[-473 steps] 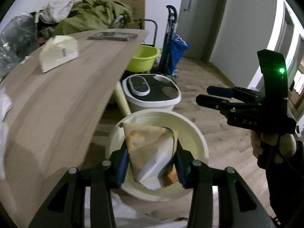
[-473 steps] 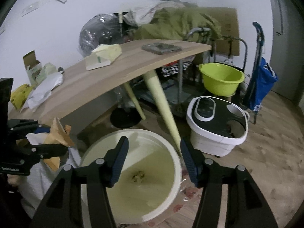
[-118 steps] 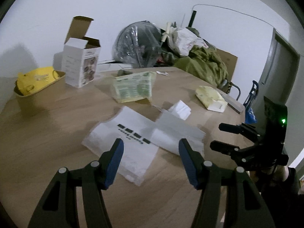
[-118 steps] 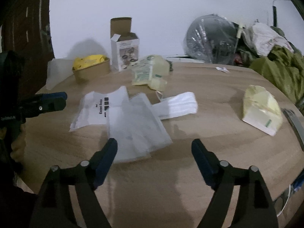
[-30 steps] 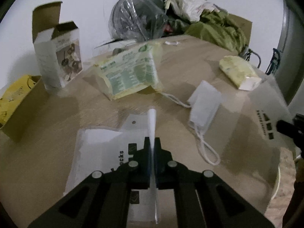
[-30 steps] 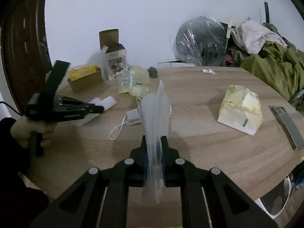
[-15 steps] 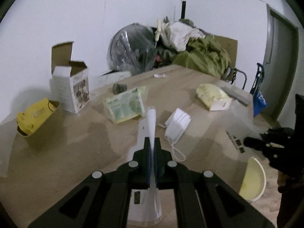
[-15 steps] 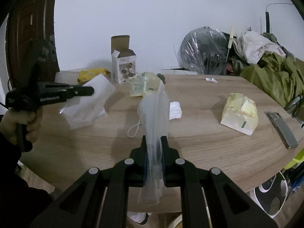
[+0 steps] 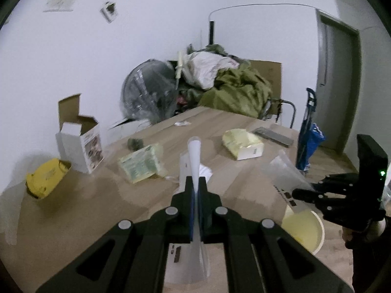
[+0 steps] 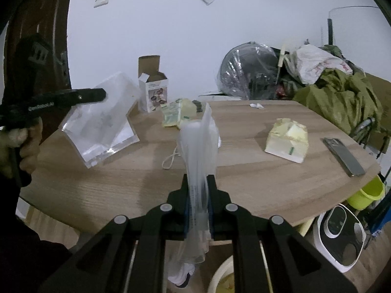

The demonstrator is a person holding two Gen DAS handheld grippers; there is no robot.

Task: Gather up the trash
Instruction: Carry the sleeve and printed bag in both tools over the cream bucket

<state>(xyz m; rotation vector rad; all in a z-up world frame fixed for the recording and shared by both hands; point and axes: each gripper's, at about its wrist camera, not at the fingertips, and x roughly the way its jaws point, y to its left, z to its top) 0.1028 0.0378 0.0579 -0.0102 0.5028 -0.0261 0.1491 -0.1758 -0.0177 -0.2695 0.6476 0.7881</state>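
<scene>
My left gripper (image 9: pixel 196 190) is shut on a flat white plastic bag (image 9: pixel 194 156), held edge-on above the wooden table (image 9: pixel 97 210); the same bag (image 10: pixel 102 124) hangs from the left gripper (image 10: pixel 97 95) in the right wrist view. My right gripper (image 10: pixel 198 190) is shut on a clear plastic bag (image 10: pixel 199 141), held upright over the table's near edge; it also shows at the right of the left wrist view (image 9: pixel 284 173). The cream trash bin (image 9: pixel 305 229) stands on the floor below the right gripper (image 9: pixel 299 191); its rim (image 10: pixel 220 276) shows low in the right wrist view.
On the table lie a green printed packet (image 9: pixel 140 164), a white face mask (image 9: pixel 205 171), a yellow tissue pack (image 10: pixel 287 138), a phone (image 10: pixel 343 156), an open white box (image 9: pixel 81 138) and a yellow bag in a brown tray (image 9: pixel 46 178). A white appliance (image 10: pixel 338 234) and green basin (image 10: pixel 366 193) are on the floor.
Both grippers have pulled back from the table with their bags, toward the bin side. The bin is now nearer in both views.
</scene>
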